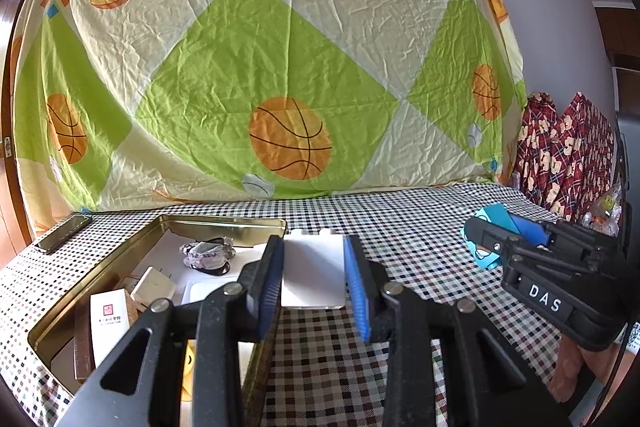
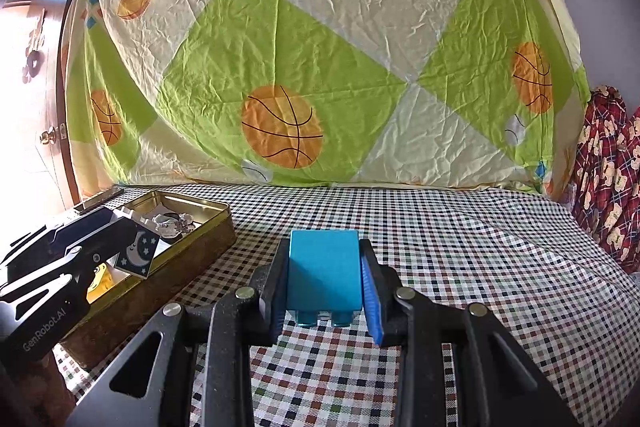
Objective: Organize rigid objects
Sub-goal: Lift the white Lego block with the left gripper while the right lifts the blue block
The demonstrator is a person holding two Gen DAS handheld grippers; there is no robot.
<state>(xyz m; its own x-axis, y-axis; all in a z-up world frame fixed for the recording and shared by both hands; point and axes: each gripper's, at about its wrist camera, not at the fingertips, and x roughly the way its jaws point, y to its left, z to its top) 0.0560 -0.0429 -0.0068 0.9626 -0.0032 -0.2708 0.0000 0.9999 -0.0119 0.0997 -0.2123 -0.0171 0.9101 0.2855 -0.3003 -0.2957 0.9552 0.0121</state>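
Observation:
My left gripper (image 1: 314,245) is shut on a white block (image 1: 313,273), held just right of the gold tin (image 1: 224,223) and above the checked cloth. In the right wrist view that same block (image 2: 138,251) shows a dark face with a moon and stars, and the left gripper (image 2: 124,227) holds it over the tin's (image 2: 188,247) near rim. My right gripper (image 2: 325,245) is shut on a blue studded block (image 2: 323,269), a little above the cloth. From the left wrist view, the right gripper (image 1: 486,233) hangs at the right with the blue block (image 1: 498,217).
The tin holds white boxes (image 1: 152,285), a beaded item (image 1: 208,253) and something yellow (image 2: 100,279). A dark flat device (image 1: 64,233) lies behind the tin. A ball-print sheet (image 1: 280,67) hangs at the back. At the right are red patterned cloth (image 1: 568,155) and a bag of trinkets (image 1: 604,211).

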